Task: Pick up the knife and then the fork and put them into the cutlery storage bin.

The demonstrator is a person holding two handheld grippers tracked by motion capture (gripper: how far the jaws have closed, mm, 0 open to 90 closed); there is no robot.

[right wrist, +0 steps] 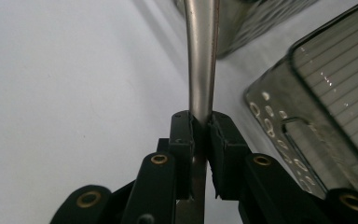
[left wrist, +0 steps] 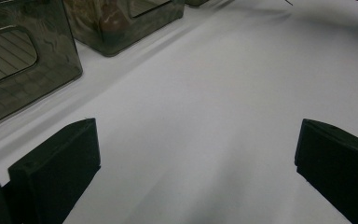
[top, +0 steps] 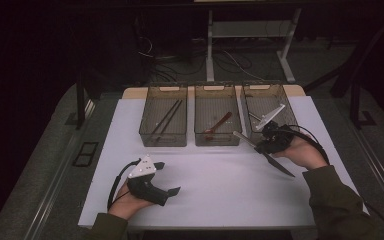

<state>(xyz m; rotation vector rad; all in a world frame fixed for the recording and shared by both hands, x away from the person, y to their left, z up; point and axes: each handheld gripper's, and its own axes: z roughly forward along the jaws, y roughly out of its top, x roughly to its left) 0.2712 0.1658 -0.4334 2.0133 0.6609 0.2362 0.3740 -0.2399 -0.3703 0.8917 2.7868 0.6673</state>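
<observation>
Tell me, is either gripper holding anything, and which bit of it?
The right gripper holds a metal knife in the middle of its length, blade toward the person, handle end toward the bins. The left gripper is open with nothing between its fingers.

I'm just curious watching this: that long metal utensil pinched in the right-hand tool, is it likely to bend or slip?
The metal utensil looks stiff, showing no sag beyond the right gripper. Its polished, narrow handle could pivot or slide between the fingers. It is held near mid-length, so it probably stays fairly balanced.

dim room | grey floor (top: 45,165) (cables (top: 230,60)) — white desk legs (top: 210,55)
</observation>
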